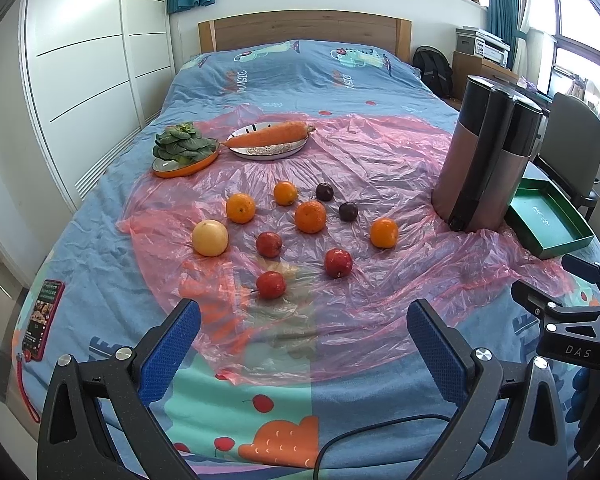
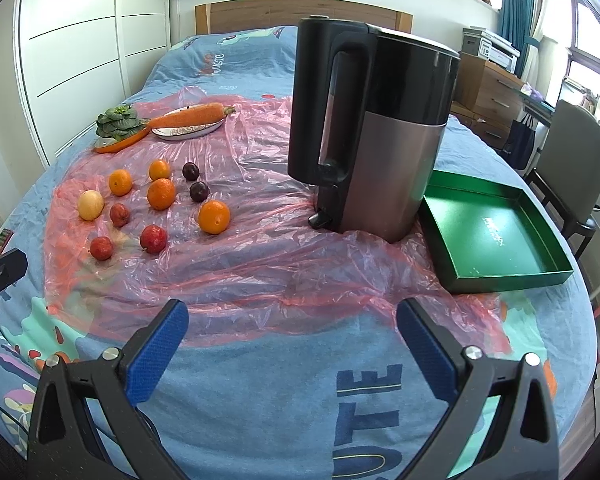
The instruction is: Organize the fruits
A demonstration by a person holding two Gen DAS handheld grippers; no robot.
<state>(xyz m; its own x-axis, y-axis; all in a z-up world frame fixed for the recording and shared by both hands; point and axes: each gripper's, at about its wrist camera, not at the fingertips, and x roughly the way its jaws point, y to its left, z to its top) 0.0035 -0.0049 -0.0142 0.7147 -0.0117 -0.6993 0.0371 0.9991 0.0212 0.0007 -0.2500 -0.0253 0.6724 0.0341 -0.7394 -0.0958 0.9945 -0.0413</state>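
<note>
Loose fruit lies on a pink plastic sheet (image 1: 360, 168) on the bed: several oranges (image 1: 310, 216), a pale yellow fruit (image 1: 209, 237), three red apples (image 1: 271, 285) and two dark plums (image 1: 348, 211). The same fruit shows at the left of the right wrist view, with one orange (image 2: 214, 216) nearest the kettle. An empty green tray (image 2: 496, 236) sits at the right. My left gripper (image 1: 302, 322) is open and empty, a little short of the nearest apple. My right gripper (image 2: 292, 320) is open and empty over the sheet's near edge.
A tall black-and-silver kettle (image 2: 380, 132) stands between the fruit and the tray. A carrot on a plate (image 1: 268, 138) and greens in an orange dish (image 1: 184, 152) sit at the back left. A phone (image 1: 42, 314) lies at the bed's left edge. A chair (image 2: 568, 160) stands at the right.
</note>
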